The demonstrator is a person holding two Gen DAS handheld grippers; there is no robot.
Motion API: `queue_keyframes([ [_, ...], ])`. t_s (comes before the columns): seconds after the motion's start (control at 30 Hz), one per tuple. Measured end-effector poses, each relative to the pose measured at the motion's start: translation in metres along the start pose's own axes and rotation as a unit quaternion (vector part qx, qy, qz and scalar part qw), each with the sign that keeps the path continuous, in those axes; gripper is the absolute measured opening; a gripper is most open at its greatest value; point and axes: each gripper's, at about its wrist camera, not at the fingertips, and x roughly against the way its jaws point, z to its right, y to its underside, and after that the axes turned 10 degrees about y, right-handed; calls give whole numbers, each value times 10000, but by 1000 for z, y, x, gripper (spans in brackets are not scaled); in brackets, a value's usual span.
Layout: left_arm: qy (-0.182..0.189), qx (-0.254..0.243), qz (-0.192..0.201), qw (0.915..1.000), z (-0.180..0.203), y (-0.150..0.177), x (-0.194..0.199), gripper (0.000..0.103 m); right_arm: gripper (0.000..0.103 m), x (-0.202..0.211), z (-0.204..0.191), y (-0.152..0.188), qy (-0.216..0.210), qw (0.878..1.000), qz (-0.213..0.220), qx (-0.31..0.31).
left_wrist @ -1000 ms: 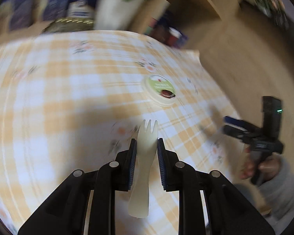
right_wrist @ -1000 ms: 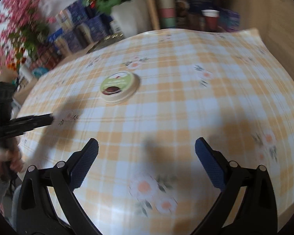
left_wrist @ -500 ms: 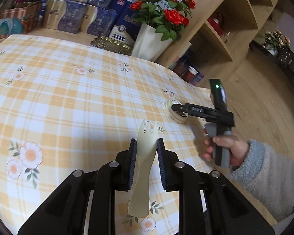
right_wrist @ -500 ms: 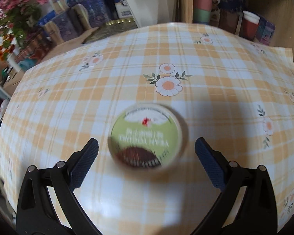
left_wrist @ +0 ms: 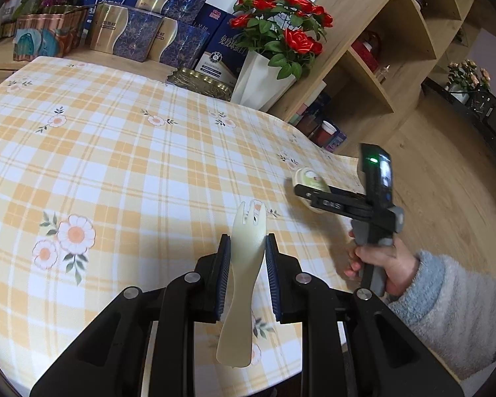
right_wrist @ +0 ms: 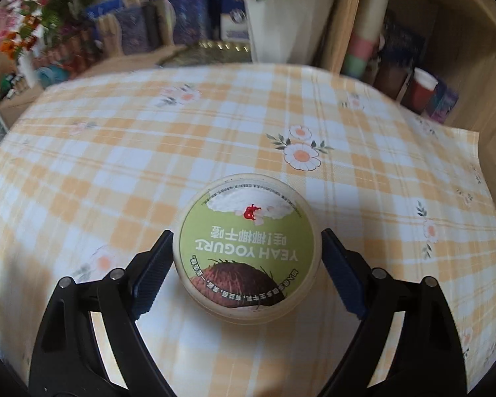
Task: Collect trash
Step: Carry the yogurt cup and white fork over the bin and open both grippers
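Note:
My left gripper [left_wrist: 247, 243] is shut on a cream plastic spork [left_wrist: 243, 274], tines pointing forward, held above the checked tablecloth [left_wrist: 115, 165]. A round yogurt cup with a green lid [right_wrist: 247, 241] stands on the cloth near the table's right edge; it also shows in the left wrist view [left_wrist: 309, 182]. My right gripper [right_wrist: 247, 241] is open with its two blue pads on either side of the cup, close to its rim. The right gripper also shows in the left wrist view [left_wrist: 306, 193], over the cup.
A white vase of red roses [left_wrist: 274, 56], a gold tin [left_wrist: 201, 81] and blue gift boxes [left_wrist: 125, 33] line the table's far edge. A wooden shelf unit [left_wrist: 380, 66] stands to the right. The table edge and wood floor [left_wrist: 446, 182] lie right of the cup.
My right gripper has moved forward and down until its open jaws flank the yogurt cup. My left gripper still holds the spork and has lifted and tilted up.

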Motion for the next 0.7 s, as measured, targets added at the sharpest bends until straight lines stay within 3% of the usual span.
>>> queue_keyframes([
  [0.23,67,-119,-3,9999,23,18,24,21,86,62,12,42,-509,9982,53,-318],
  [0.7,270,-663,-221,9972,89,71,65,21,86,176,14,137,-1006,9940,240,-366],
])
